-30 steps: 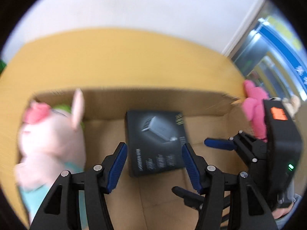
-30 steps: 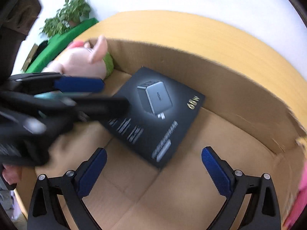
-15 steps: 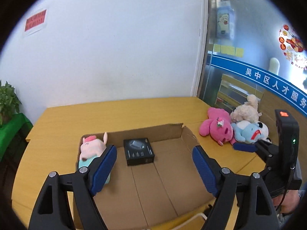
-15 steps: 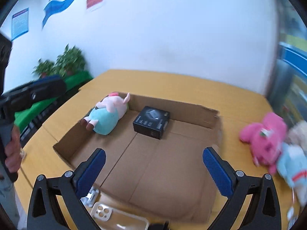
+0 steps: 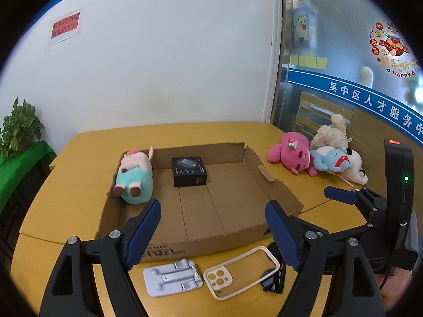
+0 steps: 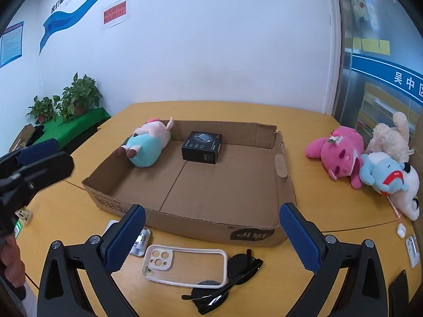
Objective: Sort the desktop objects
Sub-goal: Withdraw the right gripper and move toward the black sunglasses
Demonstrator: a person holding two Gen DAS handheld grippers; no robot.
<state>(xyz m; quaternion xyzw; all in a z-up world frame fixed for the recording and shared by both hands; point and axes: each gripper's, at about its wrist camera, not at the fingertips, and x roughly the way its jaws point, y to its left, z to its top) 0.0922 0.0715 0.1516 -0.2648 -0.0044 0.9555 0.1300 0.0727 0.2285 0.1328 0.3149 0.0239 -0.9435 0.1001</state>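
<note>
I see both tools held above the near edge of the yellow bench (image 5: 79, 148), each with nothing between its blue pads. My left hand-held gripper (image 5: 212, 233) is spread wide and released; my right hand-held gripper (image 6: 211, 237) is likewise released, with its jaws far apart.

Ahead of them sits a shallow cardboard box (image 6: 185, 222) with low walls. Inside it, a pig plush toy (image 5: 134, 175) in a teal outfit lies against the left wall, and a small black carton (image 5: 189, 171) rests flat on the floor of the box near the back wall, just beside the pig but not touching it.

On the bench in front of the box lie a grey folding phone stand (image 5: 171, 277), a clear phone case (image 6: 185, 266) with a cream rim, and black sunglasses (image 6: 230, 282) touching the case's right end.

To the right of the box, well apart from it, three plush toys are heaped together: a pink plush toy (image 6: 338, 155), a cream plush toy (image 6: 391, 137) behind it, and a blue plush toy (image 6: 383, 174) lying against both. A white earbud case (image 6: 401, 229) sits on the bench near them.

Potted plants (image 6: 76, 100) stand on a green-covered ledge at far left.
</note>
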